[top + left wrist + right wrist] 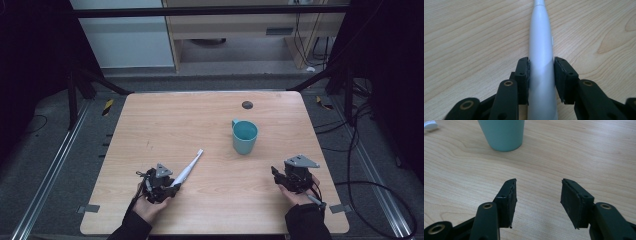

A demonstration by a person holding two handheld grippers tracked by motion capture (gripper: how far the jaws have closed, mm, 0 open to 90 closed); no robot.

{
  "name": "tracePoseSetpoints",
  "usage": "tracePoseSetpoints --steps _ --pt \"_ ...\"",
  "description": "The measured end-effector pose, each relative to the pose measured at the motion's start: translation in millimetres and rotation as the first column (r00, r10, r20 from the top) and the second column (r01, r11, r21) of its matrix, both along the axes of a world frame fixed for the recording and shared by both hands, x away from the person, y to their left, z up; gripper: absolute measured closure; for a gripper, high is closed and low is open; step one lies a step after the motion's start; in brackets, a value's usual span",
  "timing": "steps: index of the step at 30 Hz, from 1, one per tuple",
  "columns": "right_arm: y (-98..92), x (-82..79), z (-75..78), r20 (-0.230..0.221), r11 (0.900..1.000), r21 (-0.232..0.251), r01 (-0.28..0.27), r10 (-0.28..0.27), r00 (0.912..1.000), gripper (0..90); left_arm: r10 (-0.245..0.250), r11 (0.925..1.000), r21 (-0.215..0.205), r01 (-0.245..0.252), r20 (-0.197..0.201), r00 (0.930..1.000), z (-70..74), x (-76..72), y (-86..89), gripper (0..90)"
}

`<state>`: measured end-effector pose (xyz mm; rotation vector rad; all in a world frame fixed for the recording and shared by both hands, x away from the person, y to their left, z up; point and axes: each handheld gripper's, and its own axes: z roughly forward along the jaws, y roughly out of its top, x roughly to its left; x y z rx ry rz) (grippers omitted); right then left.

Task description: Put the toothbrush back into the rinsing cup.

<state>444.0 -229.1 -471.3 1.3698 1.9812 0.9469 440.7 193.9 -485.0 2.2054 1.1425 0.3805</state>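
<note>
The wooden desk (210, 150) carries a teal cup (244, 136) a little toward 2 o'clock from its middle. Toward 7 o'clock the left tool (167, 190) pinches the thick handle of a white electric toothbrush (187, 169), whose head points toward 1 o'clock. The right tool (278, 176), near 5 o'clock, has its jaws spread, with nothing between them.

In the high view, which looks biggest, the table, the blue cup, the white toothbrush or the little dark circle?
1. table
2. and 3. toothbrush and blue cup: unsure; the toothbrush is longer, the cup bulkier
4. dark circle
</note>
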Motion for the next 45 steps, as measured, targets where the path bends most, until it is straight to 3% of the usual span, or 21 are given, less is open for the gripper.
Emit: tracePoseSetpoints --steps 6,13,21,24,29,32,38,45 --pt "0.2 0.0 0.0 -0.003 1.000 0.001 0.000 0.000 1.0000 46.6 -0.012 0.9999 -0.002 0.012 -0.003 0.9999 -0.2 0.6 0.5 65.2" --pt "0.2 -0.3 0.3 -0.002 1.000 0.003 0.001 -0.001 1.0000 45.8 -0.038 0.9992 -0.009 0.038 -0.012 0.9992 0.4 -0.4 -1.1 54.0" --pt "0.0 -0.8 1.1 0.003 1.000 0.006 0.001 -0.001 1.0000 45.5 -0.031 0.9993 -0.020 0.032 0.019 0.9993 15.7 0.6 4.2 49.5" --pt "-0.3 -0.6 1.9 0.008 1.000 0.012 0.004 -0.004 1.0000 45.2 -0.033 0.9988 -0.036 0.034 0.032 0.9990 29.3 0.4 8.2 48.7" --pt "-0.8 -0.3 3.4 0.011 1.000 0.011 0.006 -0.006 0.9999 44.3 -0.048 0.9981 -0.037 0.049 0.025 0.9985 42.4 5.1 9.4 45.8" --pt "-1.8 -0.1 6.3 0.018 1.000 0.010 0.010 -0.010 0.9998 43.7 -0.073 0.9972 -0.018 0.073 0.008 0.9973 52.9 12.1 9.7 45.8" --pt "-3.5 0.7 8.4 0.019 1.000 0.015 0.016 -0.016 0.9997 43.6 -0.087 0.9956 0.034 0.087 -0.020 0.9960 64.1 23.2 10.8 45.7" --pt "-4.4 1.3 8.9 0.022 1.000 0.018 0.019 -0.019 0.9996 43.4 -0.114 0.9909 0.066 0.117 -0.045 0.9924 74.9 29.6 12.0 45.2"
